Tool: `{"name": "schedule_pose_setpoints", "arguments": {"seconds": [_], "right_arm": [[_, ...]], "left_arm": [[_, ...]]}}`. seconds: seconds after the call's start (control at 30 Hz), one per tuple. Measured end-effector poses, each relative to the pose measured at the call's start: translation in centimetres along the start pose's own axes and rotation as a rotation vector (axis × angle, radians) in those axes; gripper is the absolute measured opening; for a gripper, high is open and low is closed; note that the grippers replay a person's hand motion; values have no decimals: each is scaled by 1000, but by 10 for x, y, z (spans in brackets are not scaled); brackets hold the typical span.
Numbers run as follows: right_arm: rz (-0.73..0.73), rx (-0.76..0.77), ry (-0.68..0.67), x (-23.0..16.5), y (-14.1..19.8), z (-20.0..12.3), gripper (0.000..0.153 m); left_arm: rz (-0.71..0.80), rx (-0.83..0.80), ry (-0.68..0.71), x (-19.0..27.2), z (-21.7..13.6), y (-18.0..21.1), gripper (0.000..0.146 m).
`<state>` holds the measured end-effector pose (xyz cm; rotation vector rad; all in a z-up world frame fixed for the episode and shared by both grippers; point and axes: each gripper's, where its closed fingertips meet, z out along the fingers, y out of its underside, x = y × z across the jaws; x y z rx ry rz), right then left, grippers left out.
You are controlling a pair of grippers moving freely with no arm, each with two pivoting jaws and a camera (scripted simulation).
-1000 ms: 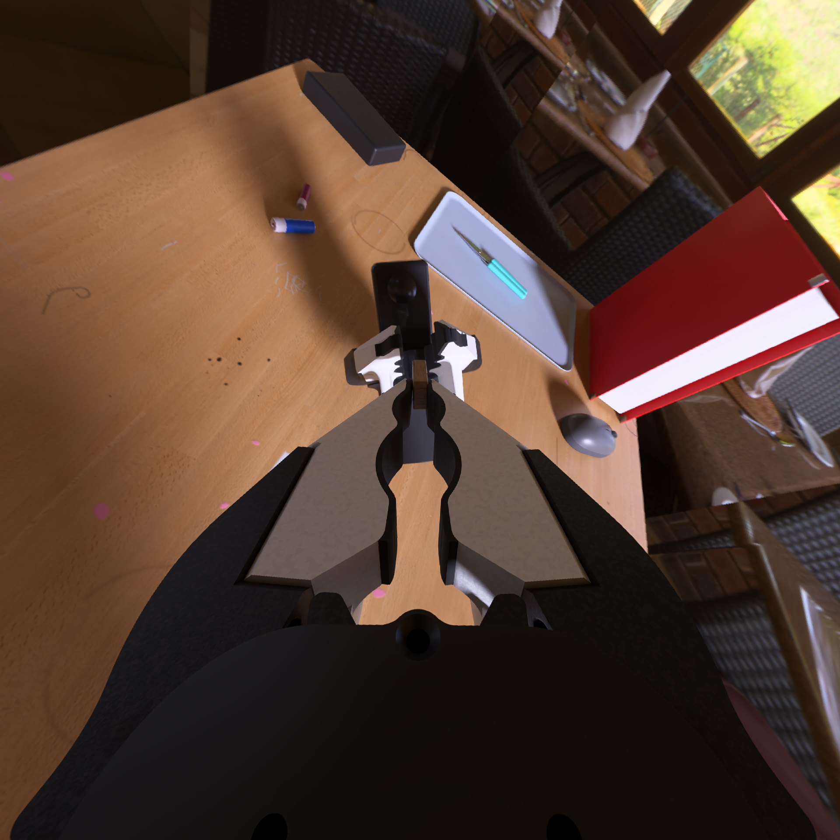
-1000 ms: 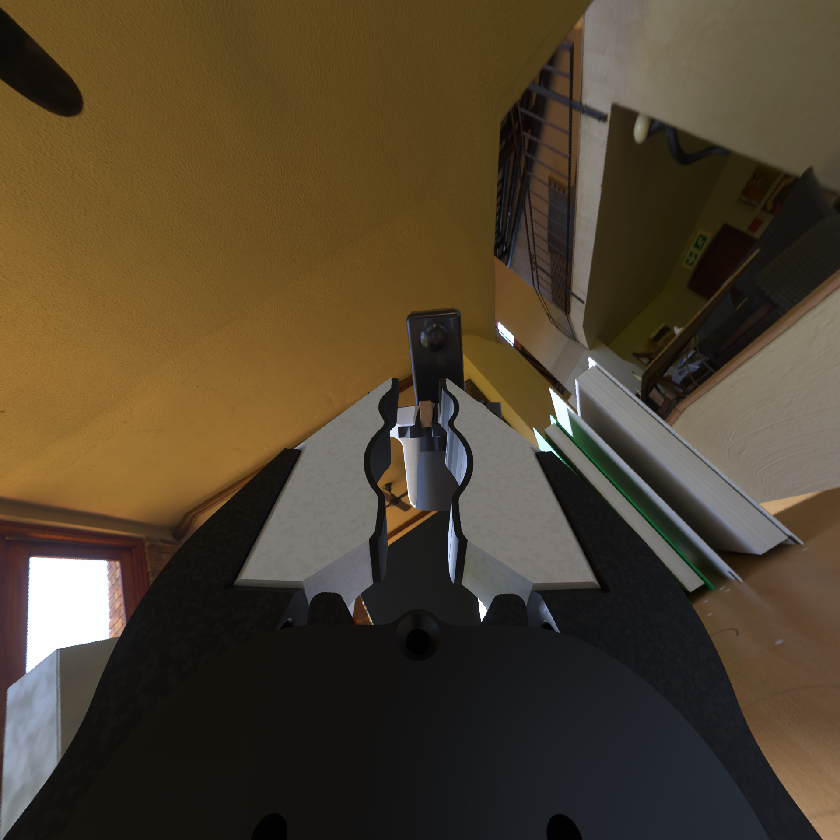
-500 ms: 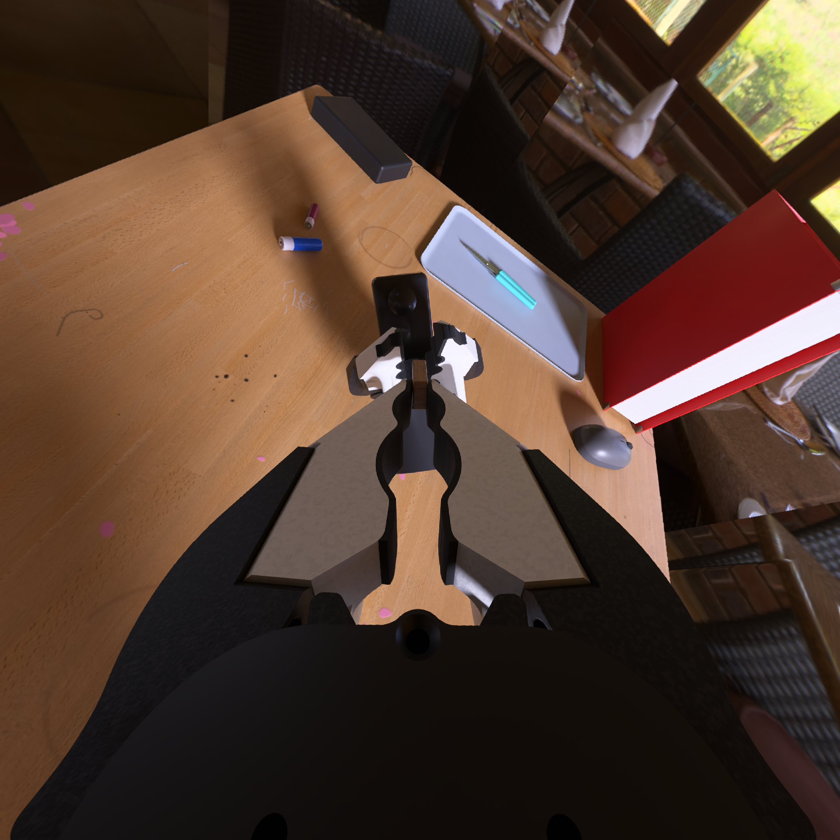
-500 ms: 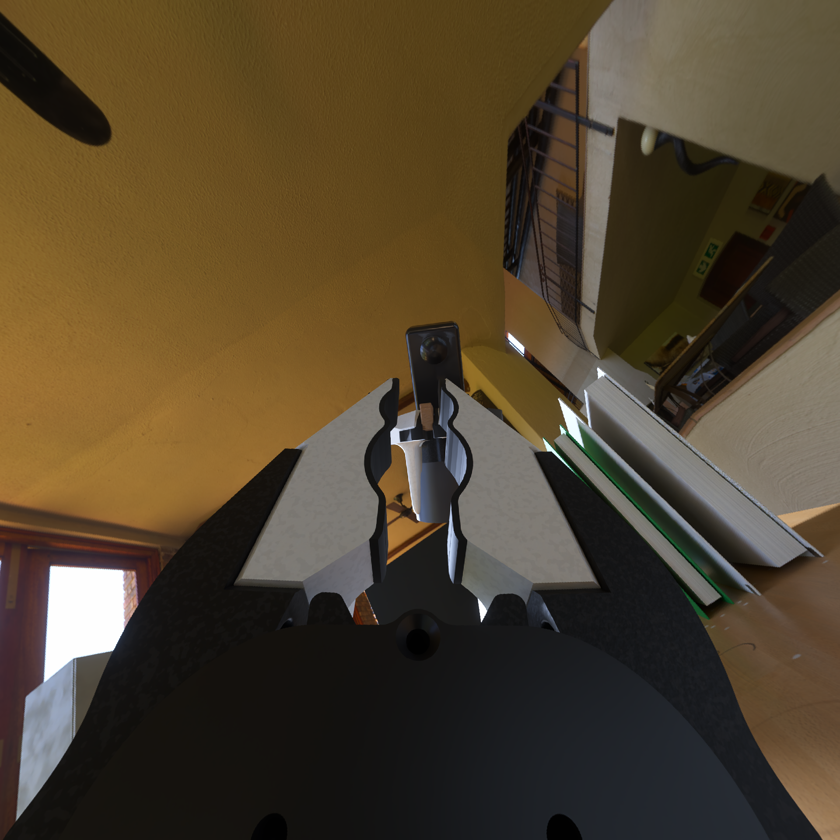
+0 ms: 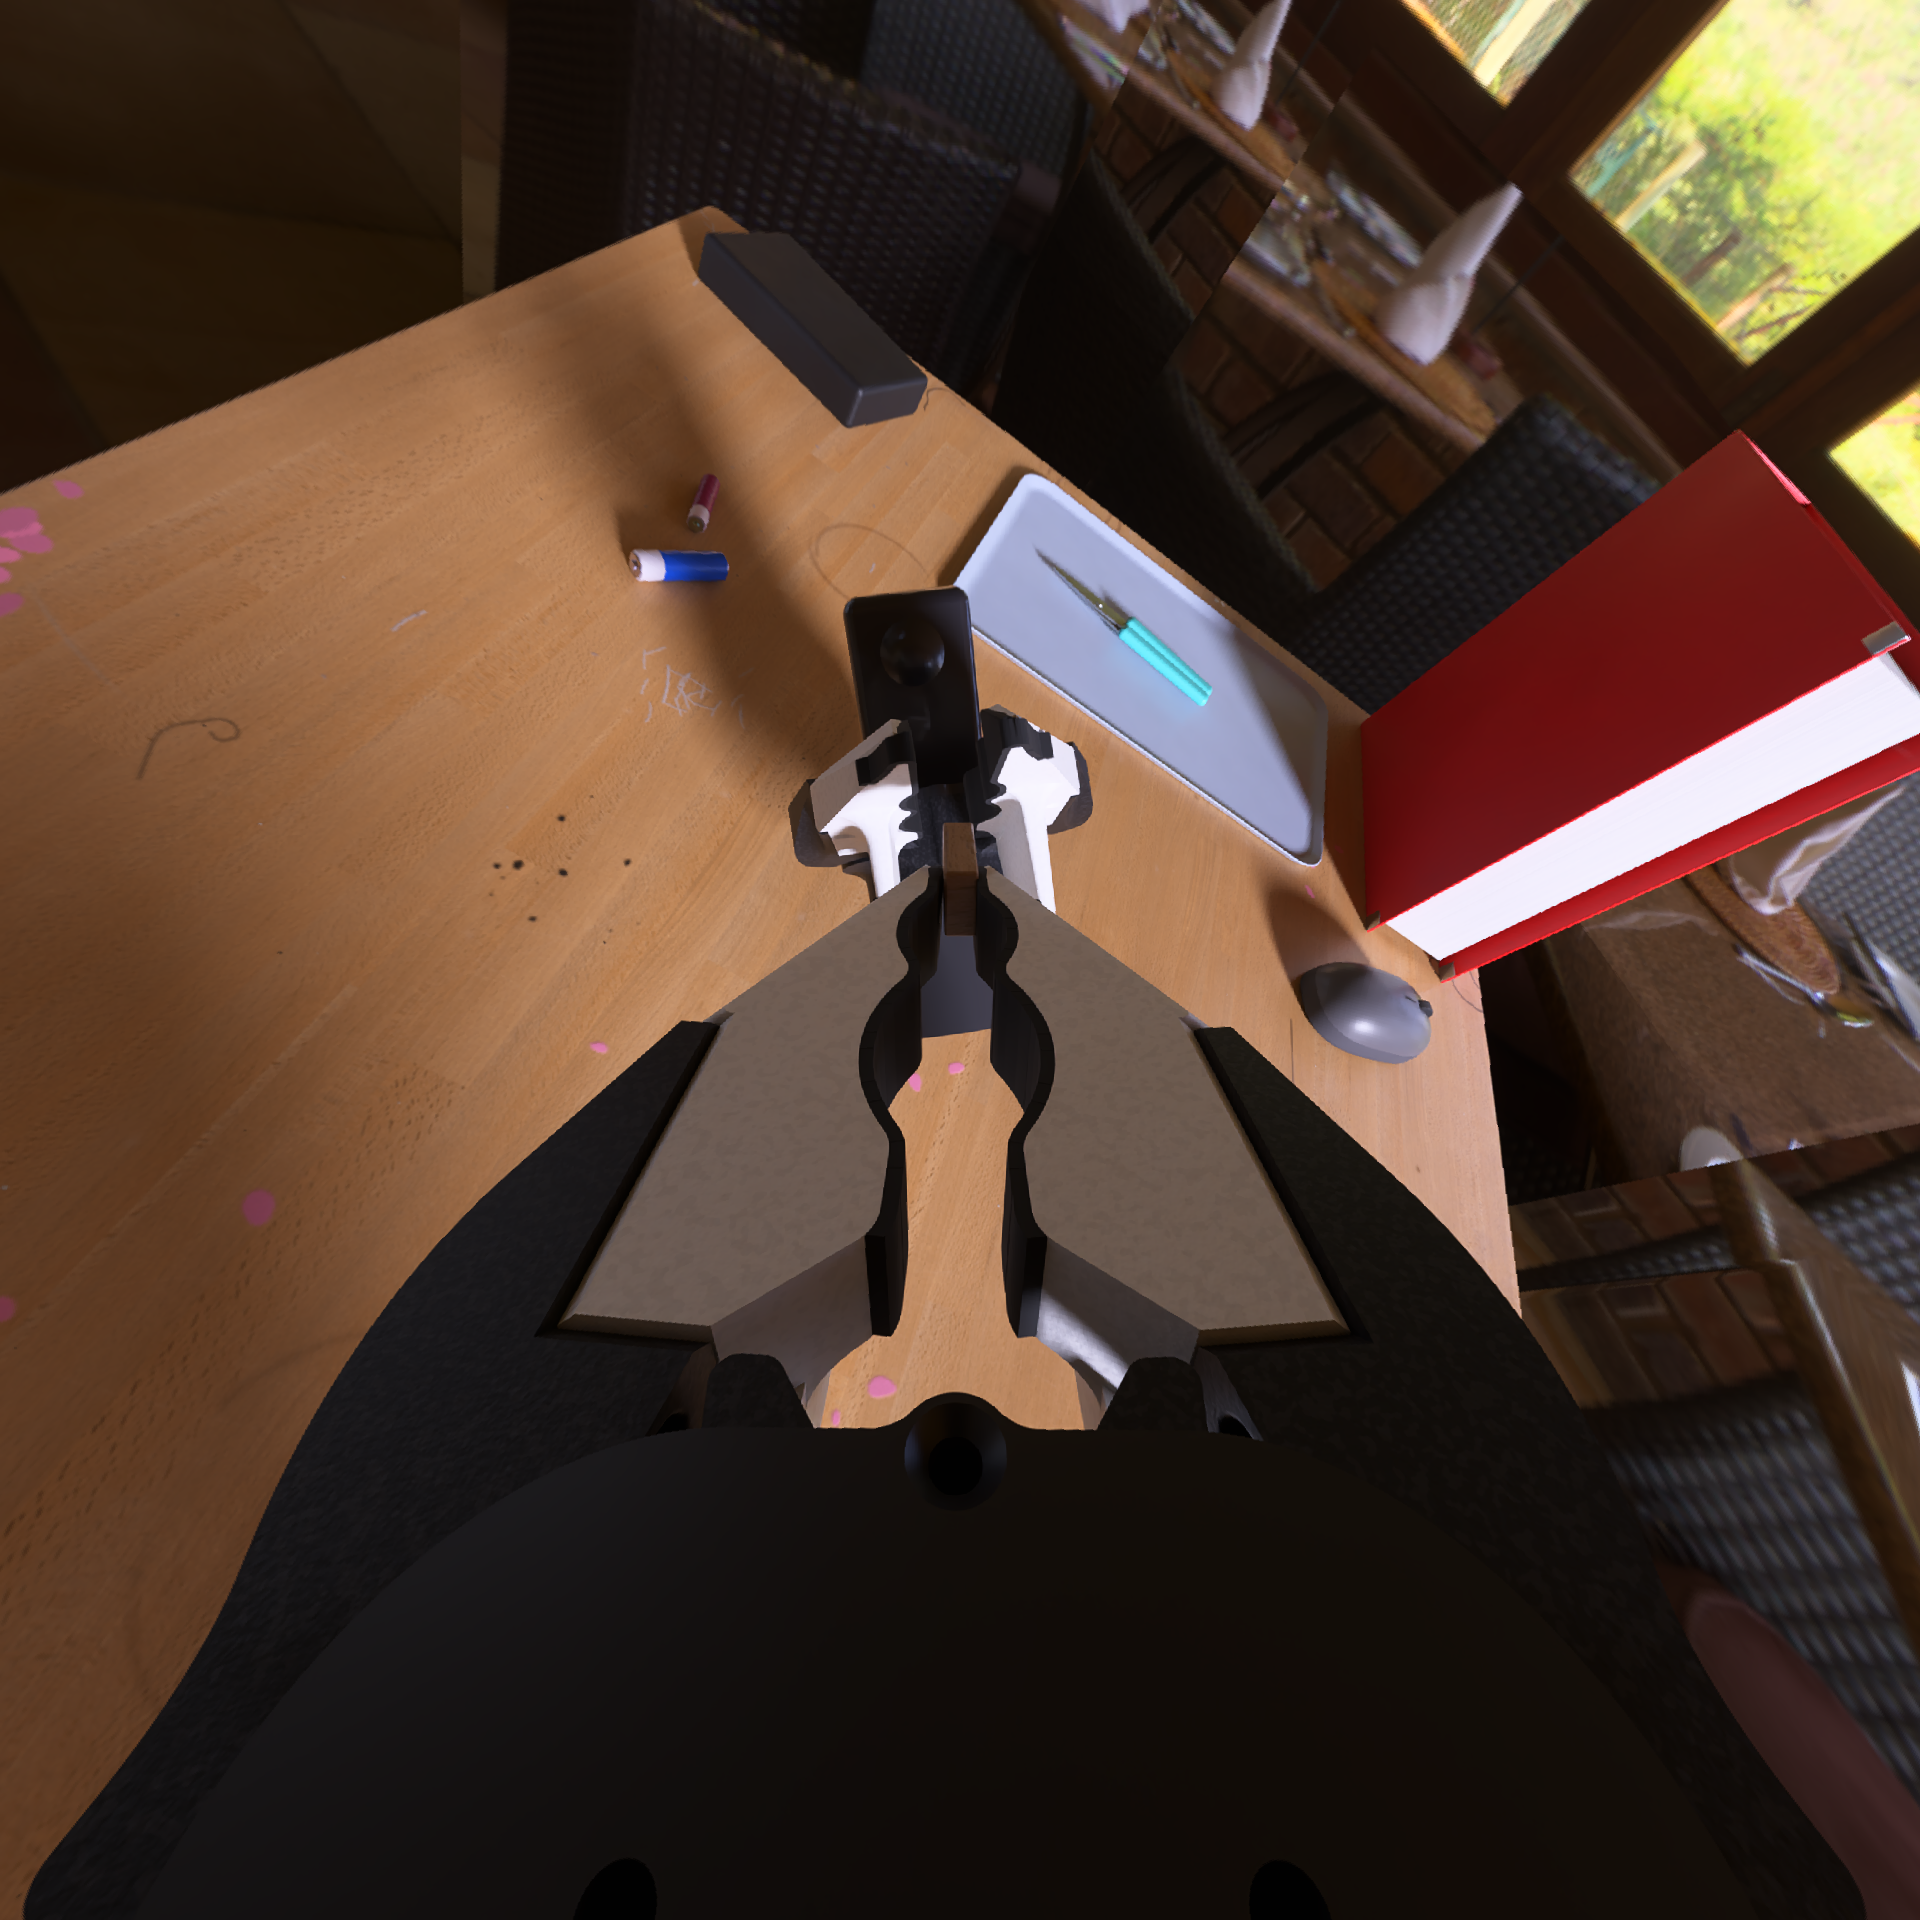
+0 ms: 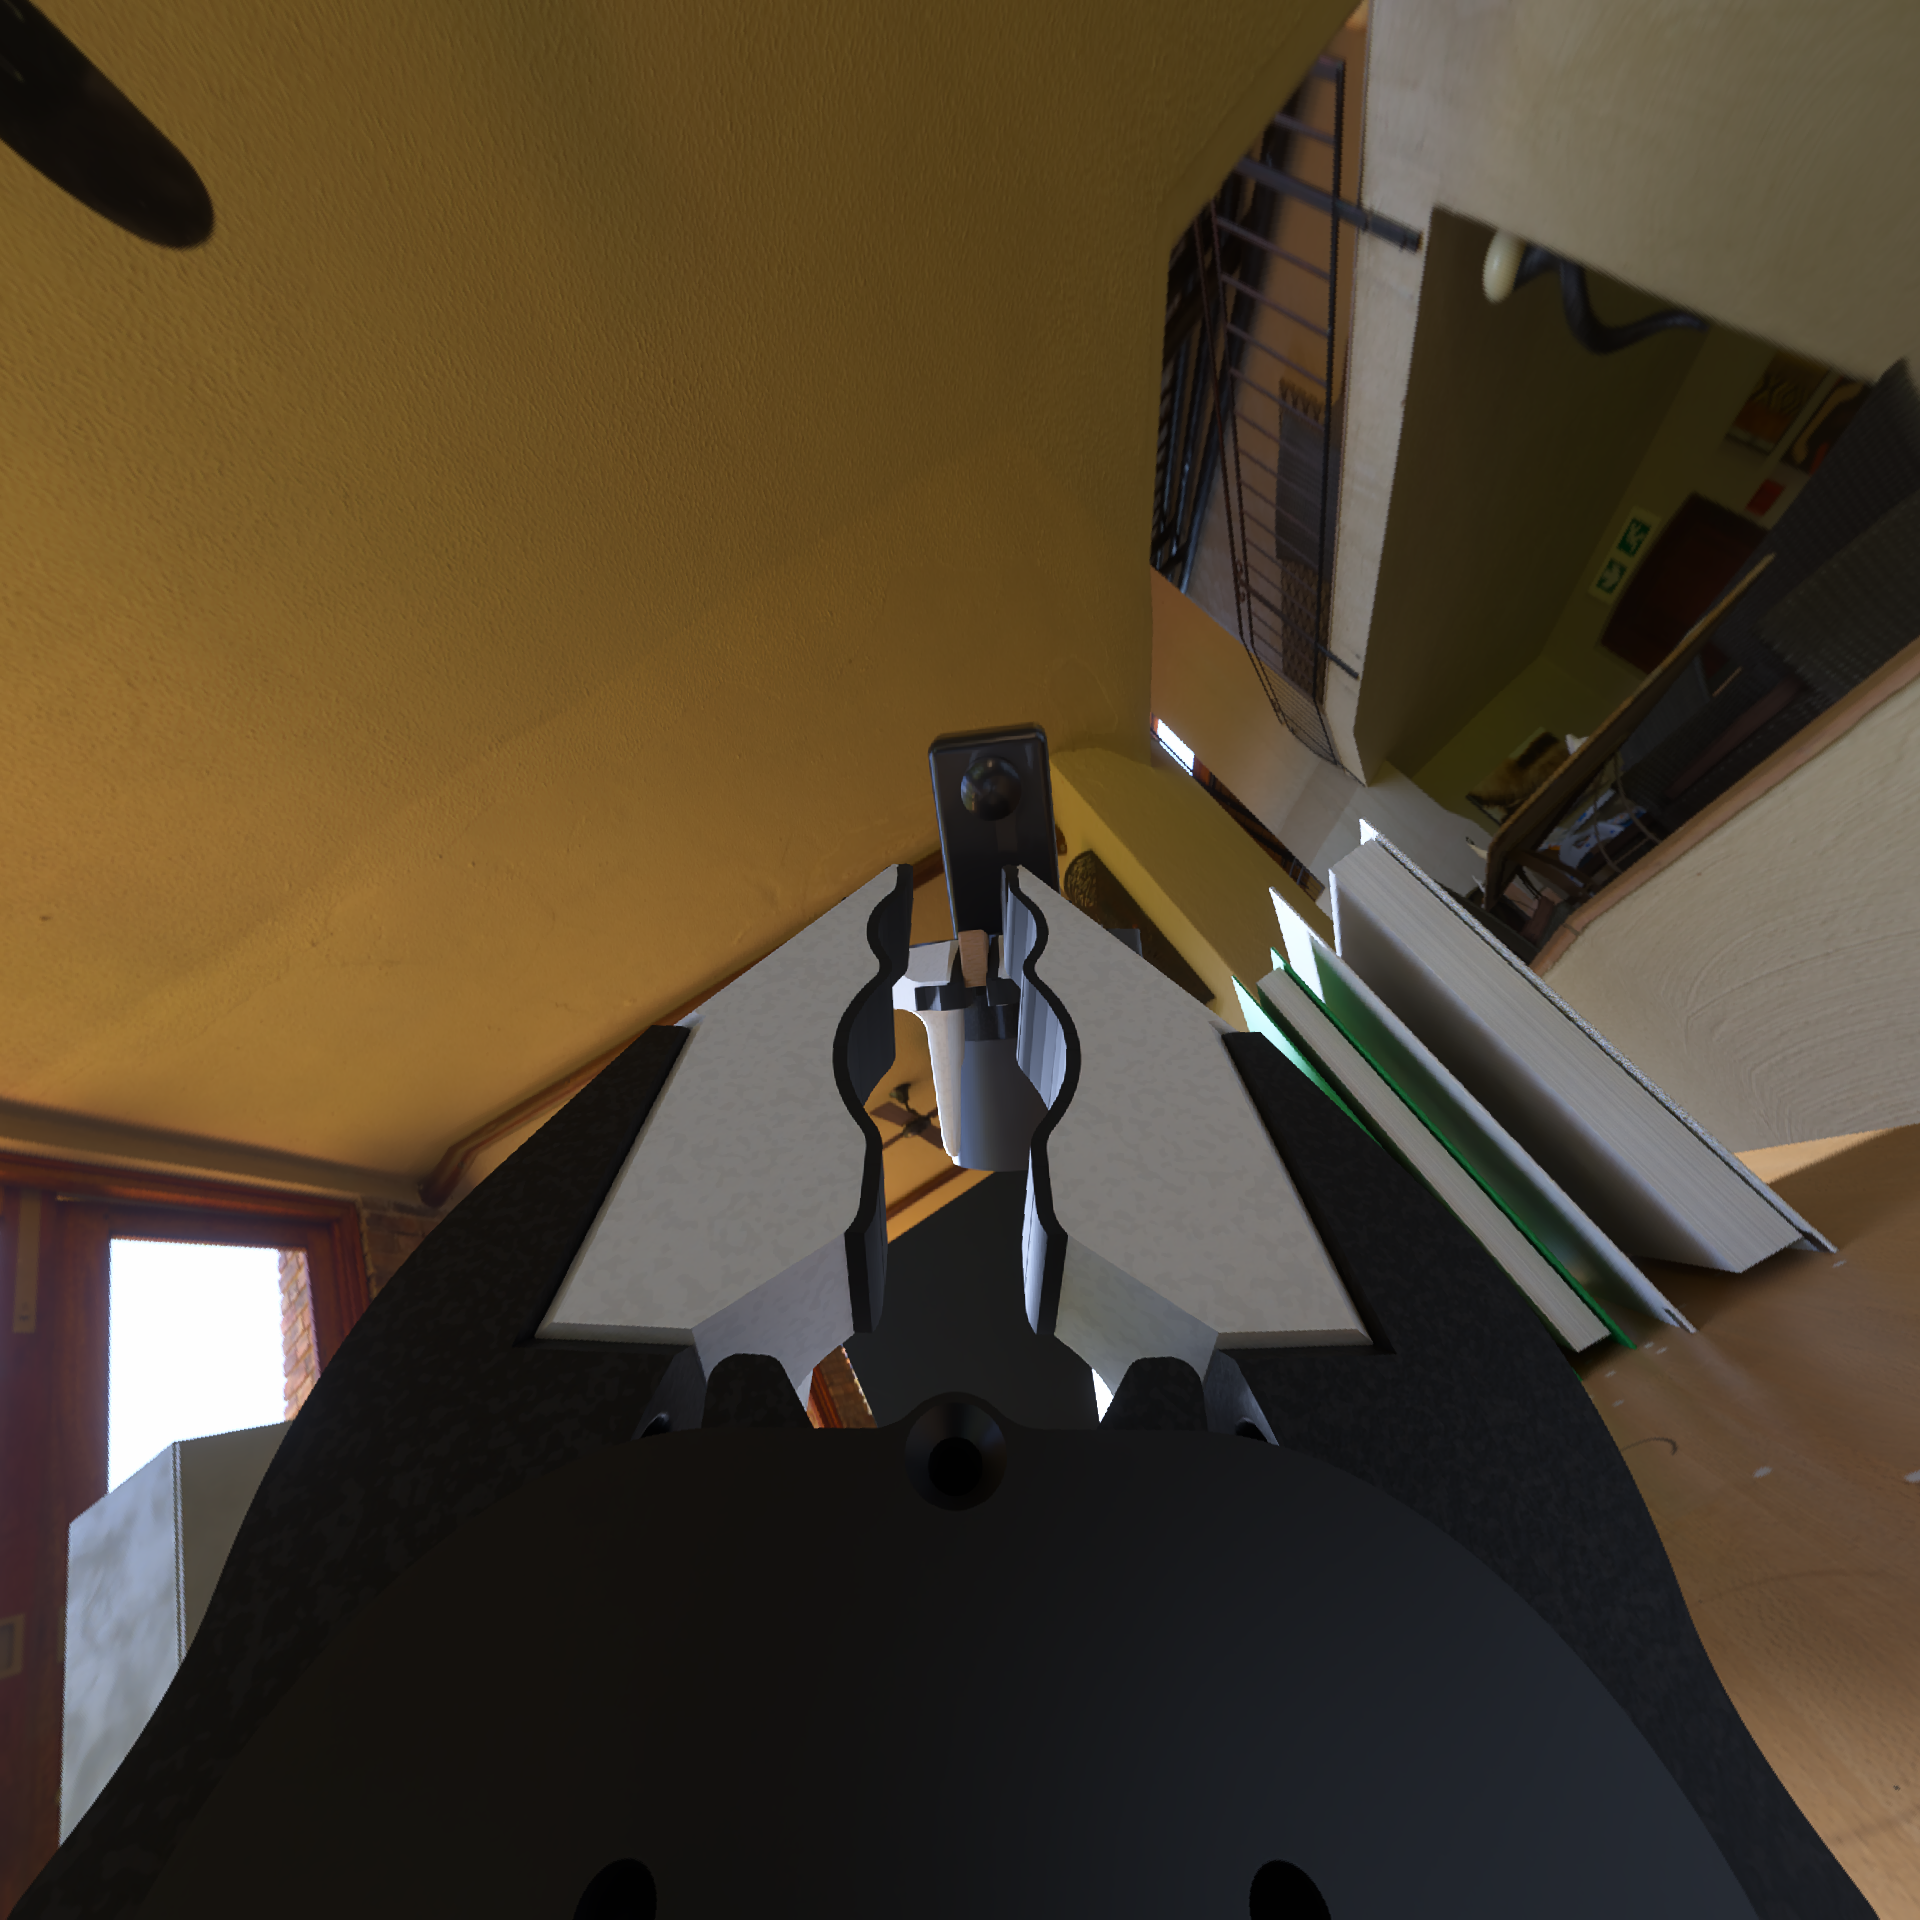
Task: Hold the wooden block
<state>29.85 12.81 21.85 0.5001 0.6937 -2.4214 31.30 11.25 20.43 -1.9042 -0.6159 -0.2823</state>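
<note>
The wooden block is a small thin brown piece held in the air above the wooden table. My left gripper is shut on its near end. My right gripper, with white fingers and a black mount, faces the left one and is closed narrowly on the block's far end. In the right wrist view the block shows as a pale sliver just beyond my right gripper, close to its right finger. Most of the block is hidden by the fingers.
On the table are a white tray holding a teal knife, a red book, a grey mouse, a black box and two small batteries. Leaning books stand to the right in the right wrist view.
Both grippers have risen together with the block between them; the table looks farther away in the left wrist view. Their position relative to each other has not changed.
</note>
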Motion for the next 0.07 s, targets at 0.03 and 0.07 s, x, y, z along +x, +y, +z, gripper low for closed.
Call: {"name": "schedule_pose_setpoints", "arguments": {"seconds": [0.03, 0.07], "right_arm": [[4, 11, 0, 0, -2, -1, 17], [9, 18, 1, 1, -3, -2, 17]], "left_arm": [[2, 8, -1, 0, -1, -1, 5], [3, 17, -3, 0, -3, -3, 5]]}}
